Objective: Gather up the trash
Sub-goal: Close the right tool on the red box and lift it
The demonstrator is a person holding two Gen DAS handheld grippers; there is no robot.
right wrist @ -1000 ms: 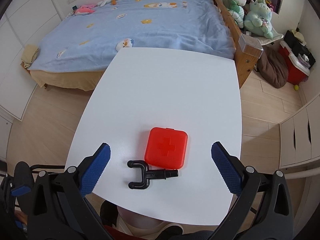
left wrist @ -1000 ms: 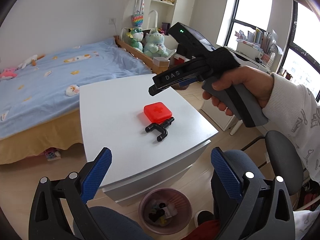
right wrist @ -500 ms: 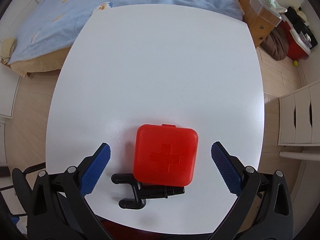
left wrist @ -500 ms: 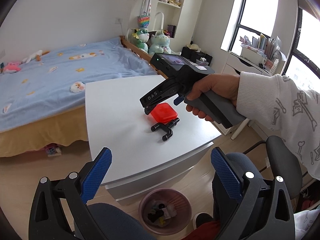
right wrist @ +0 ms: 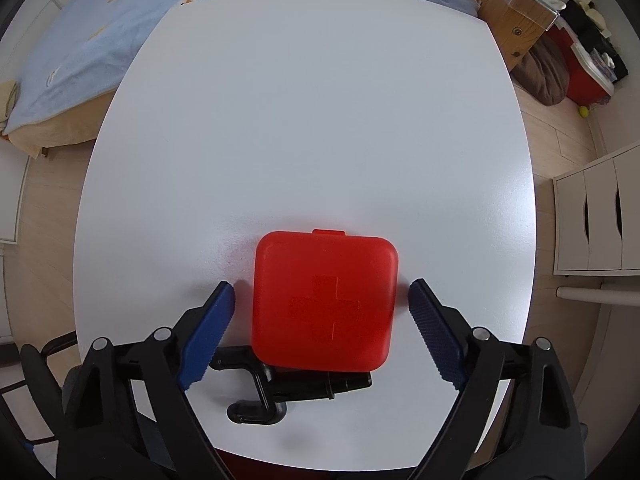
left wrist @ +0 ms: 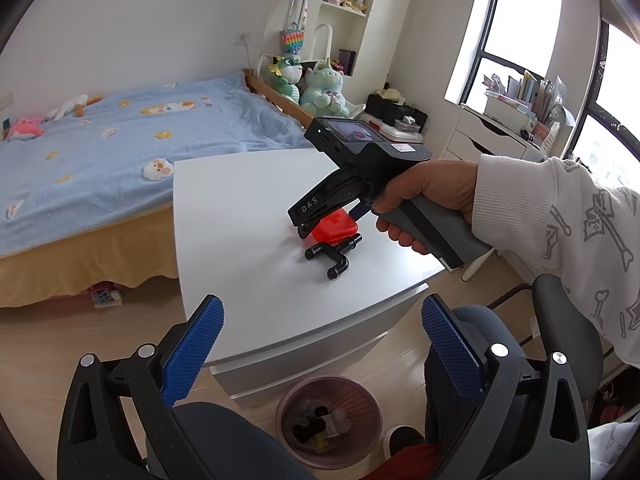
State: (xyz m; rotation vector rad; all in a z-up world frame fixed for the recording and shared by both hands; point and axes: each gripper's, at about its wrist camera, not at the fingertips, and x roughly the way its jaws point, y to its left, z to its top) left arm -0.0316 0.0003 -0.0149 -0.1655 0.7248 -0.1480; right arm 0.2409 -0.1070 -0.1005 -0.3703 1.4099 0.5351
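The right gripper (right wrist: 322, 302) is closing, fingers straddling the square red plastic box (right wrist: 325, 301) without touching; at its 6 o'clock a black Y-shaped plastic fitting (right wrist: 280, 394) is lying; the left gripper (left wrist: 320, 344) is gaping wide, empty.

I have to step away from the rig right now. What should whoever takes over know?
Right gripper: points down over the red case, jaws closing on either side of it, pads not yet touching.
Left gripper: open, empty, held back from the table edge.
Things: red case and black plastic fitting lie together near the front edge of the white table; the case overlaps the fitting. The pink bin sits on the floor below, already holding some scraps.
Done: approach to the case.
Left: grip the case, drop it in the bin, then the fitting.
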